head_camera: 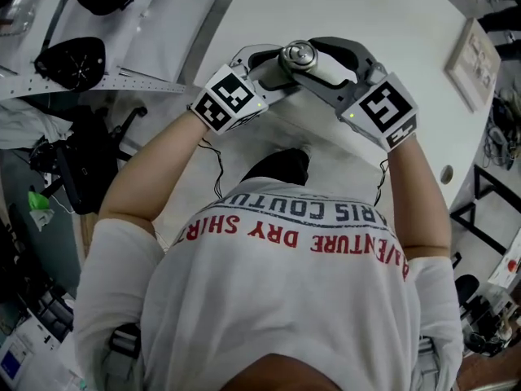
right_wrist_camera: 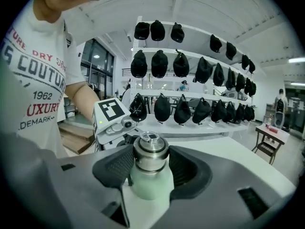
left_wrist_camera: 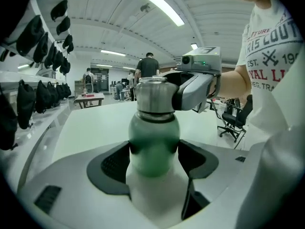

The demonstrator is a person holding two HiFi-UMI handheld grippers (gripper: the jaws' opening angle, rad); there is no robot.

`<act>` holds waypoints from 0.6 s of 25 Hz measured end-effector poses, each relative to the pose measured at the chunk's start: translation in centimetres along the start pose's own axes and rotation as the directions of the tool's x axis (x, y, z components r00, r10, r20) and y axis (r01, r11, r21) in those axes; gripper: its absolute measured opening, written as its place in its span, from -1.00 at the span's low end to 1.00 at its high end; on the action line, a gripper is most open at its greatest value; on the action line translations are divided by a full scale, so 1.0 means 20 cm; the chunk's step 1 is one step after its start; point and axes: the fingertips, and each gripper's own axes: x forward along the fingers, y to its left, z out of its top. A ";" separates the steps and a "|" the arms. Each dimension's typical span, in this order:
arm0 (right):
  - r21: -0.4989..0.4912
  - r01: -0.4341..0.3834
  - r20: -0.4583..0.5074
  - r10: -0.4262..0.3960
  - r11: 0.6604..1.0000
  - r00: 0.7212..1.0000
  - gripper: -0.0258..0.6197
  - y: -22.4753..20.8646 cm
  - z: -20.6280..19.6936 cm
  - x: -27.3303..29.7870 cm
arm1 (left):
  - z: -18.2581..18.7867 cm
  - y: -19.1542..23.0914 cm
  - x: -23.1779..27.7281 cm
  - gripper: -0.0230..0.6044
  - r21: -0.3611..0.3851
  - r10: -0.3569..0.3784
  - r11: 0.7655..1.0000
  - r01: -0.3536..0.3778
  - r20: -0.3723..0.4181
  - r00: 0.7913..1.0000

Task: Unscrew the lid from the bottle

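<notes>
We are holding the bottle (left_wrist_camera: pixel 153 142) between both tools over the white table (head_camera: pixel 350 6), just ahead of our chest; whether its base is touching the top, no view is showing. The left gripper (left_wrist_camera: pixel 155 159) is clamping its dark pads on the green body, and the right gripper (right_wrist_camera: pixel 151 166) is gripping the steel lid (right_wrist_camera: pixel 150 151). We are judging the bottle to be stiff, probably metal, so it should be taking a firm squeeze without denting. The smooth lid is looking slippery, so we are wanting the ribbed pads square on its straight side wall, with the other grip kept on the wide body below the shoulder. Its weight we cannot tell, the contents being hidden. The table is looking smooth and bare around us. The room is a bright hall with strip lights (left_wrist_camera: pixel 162 6), shelves of black caps (right_wrist_camera: pixel 181 63) on the far side, an office chair (left_wrist_camera: pixel 233 123) and people standing far off.
</notes>
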 end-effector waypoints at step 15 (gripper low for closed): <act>-0.220 -0.296 -0.150 0.268 0.929 0.952 -0.21 0.02 0.00 0.00 | -0.03 0.00 -0.01 0.14 0.104 -0.206 0.971 0.214 -0.087 0.975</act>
